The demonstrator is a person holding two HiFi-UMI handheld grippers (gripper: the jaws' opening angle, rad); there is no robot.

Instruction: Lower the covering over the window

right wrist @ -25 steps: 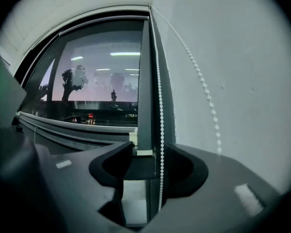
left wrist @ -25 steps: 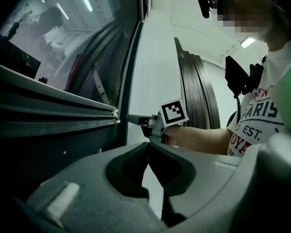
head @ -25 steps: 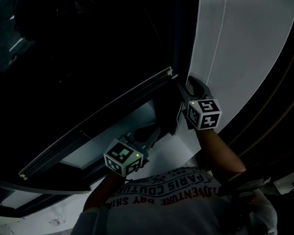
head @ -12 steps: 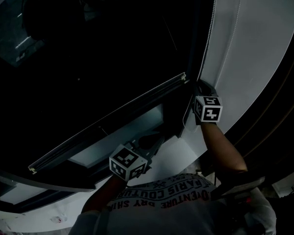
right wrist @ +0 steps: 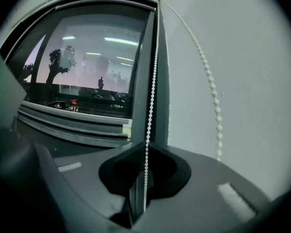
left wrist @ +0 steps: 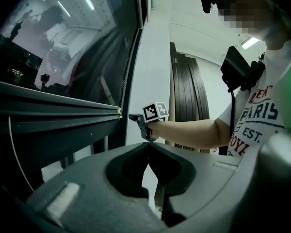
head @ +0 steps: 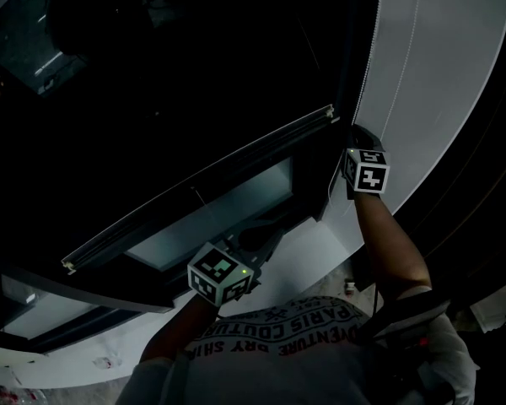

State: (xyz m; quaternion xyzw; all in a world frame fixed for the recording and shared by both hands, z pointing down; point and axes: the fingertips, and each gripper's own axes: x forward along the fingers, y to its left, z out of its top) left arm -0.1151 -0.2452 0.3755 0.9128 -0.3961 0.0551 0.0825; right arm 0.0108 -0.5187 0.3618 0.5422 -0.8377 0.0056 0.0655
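Right gripper (right wrist: pixel 146 145): jaws, just closing, pinch thin white bead chain (right wrist: pixel 152 81) (second strand (right wrist: pixel 211 89) hangs free alongside); left gripper (left wrist: pixel 148 145): shut, empty; grey end-capped blind rail (right wrist: pixel 72 125) crosses dark window (right wrist: pixel 87 57), just left of chain

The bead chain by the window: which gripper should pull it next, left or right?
Right. The right gripper has just been closing its jaws on the bead chain; the left gripper is shut, empty, away from it.
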